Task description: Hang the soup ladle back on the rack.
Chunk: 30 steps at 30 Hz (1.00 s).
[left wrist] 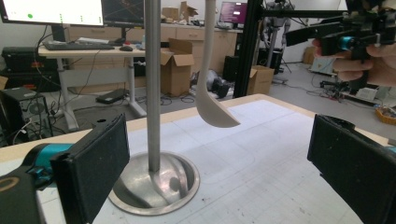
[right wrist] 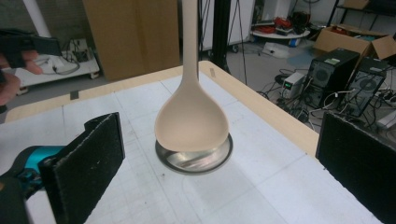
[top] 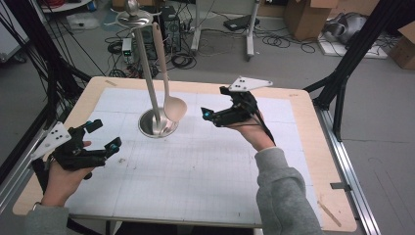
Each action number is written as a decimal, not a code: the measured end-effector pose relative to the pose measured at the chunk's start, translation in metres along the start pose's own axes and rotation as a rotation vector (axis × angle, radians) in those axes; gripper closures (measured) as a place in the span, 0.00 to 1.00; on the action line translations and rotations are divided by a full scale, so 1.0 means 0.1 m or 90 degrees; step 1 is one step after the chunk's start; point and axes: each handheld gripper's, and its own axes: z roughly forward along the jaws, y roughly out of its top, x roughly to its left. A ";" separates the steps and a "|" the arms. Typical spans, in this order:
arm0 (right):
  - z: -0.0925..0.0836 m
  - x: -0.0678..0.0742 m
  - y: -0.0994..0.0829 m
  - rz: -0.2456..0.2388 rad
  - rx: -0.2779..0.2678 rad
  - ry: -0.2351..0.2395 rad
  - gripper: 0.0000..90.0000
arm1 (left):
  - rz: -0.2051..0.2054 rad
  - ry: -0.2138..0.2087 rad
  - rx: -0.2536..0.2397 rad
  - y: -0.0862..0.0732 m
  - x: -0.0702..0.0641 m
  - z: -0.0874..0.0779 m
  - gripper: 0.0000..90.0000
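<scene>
- Here, your table (top: 293, 161), with its white gridded mat, takes up the middle of the high view. On it, left of centre, the steel stand (top: 157, 123) rises from a round base up to a hook disc at the top edge of the frame.
- From that disc the pale spoon (top: 174, 107) hangs with its long axis near vertical, handle up. Its bowl hovers just above the base, to the right of the post.
- Your right gripper (top: 211, 116) sits right of centre, jaws wide and empty, pointing left at the bowl. It is the nearer one, so I judge the reach is yours on that side, straight leftward.
- Your left gripper (top: 105, 134) waits at the lower left, also spread wide and holding nothing, farther from the spoon.
- The right gripper view puts the bowl (right wrist: 191, 122) dead centre between the pads, face-on and hiding the post. The left gripper view shows the spoon (left wrist: 215, 114) side-on, clear of the post (left wrist: 152, 84), a gap you can't judge from the right.
</scene>
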 end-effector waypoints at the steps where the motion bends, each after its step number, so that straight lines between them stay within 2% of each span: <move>1: -0.05 -0.01 -0.03 0.003 -0.004 -0.001 0.00 | 0.002 -0.002 0.000 0.00 0.00 0.01 0.07; 2: -0.05 -0.01 -0.03 0.003 -0.004 -0.001 0.00 | 0.002 -0.002 0.000 0.00 0.00 0.01 0.07; 3: -0.14 -0.04 -0.10 0.007 -0.012 -0.005 0.00 | 0.003 -0.003 -0.001 0.00 0.00 0.03 0.07; 4: -0.14 -0.04 -0.10 0.007 -0.012 -0.005 0.00 | 0.003 -0.003 -0.001 0.00 0.00 0.03 0.07; 6: -0.26 -0.09 -0.19 0.015 -0.016 -0.015 0.00 | 0.004 -0.004 -0.001 -0.01 0.00 0.06 0.07; 11: -0.43 -0.16 -0.36 0.033 -0.026 -0.034 0.00 | 0.006 0.006 -0.017 -0.01 0.01 0.10 0.03; 21: -0.77 -0.23 -0.65 0.059 -0.050 -0.061 0.00 | 0.013 -0.004 -0.007 -0.04 -0.01 0.15 0.03; 30: -1.00 -0.26 -0.86 0.068 -0.066 -0.068 0.00 | 0.013 -0.008 -0.001 -0.05 -0.02 0.17 0.03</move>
